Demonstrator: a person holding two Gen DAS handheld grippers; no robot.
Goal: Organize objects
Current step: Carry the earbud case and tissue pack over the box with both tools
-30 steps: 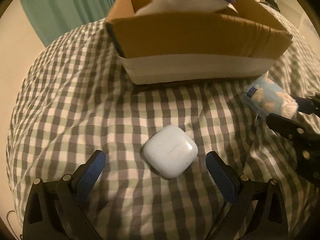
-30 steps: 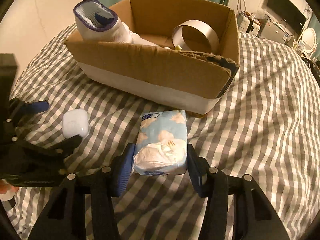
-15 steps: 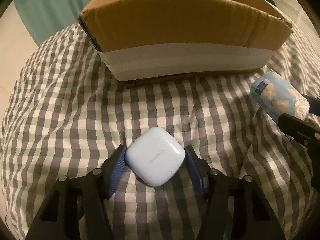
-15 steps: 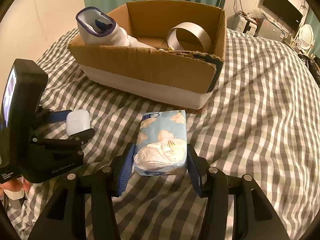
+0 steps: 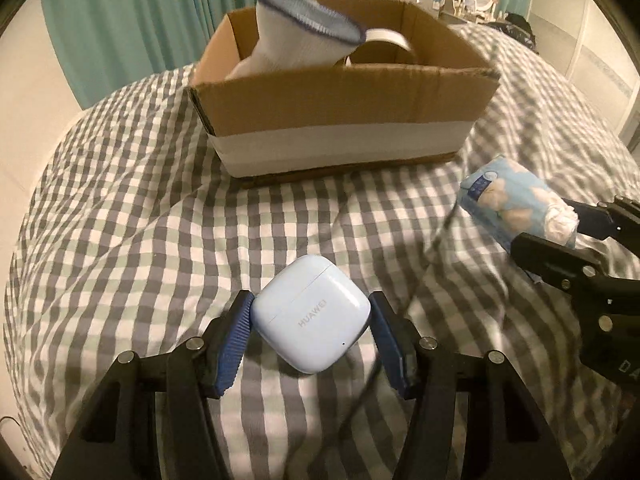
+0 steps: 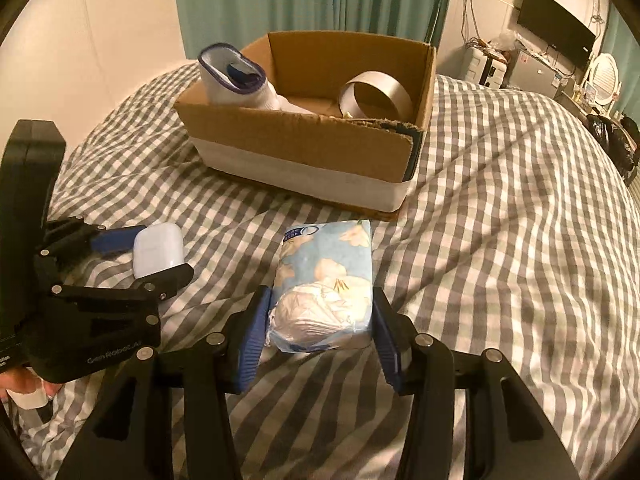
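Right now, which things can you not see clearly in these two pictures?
- Cardboard box floor: in the left wrist view the near wall hides it.
- Sock: blurred there; its lower part is behind the wall.
- Metal ring: its bottom is hidden by the box wall in the right wrist view.
- Tissue pack printed label: too small to read.

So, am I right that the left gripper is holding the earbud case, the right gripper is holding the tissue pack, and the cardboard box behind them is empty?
Not quite: the cardboard box is not empty. The right wrist view shows a white sock and a roll of tape inside it. The rest stands: the left gripper holds the earbud case and the right gripper holds the tissue pack.
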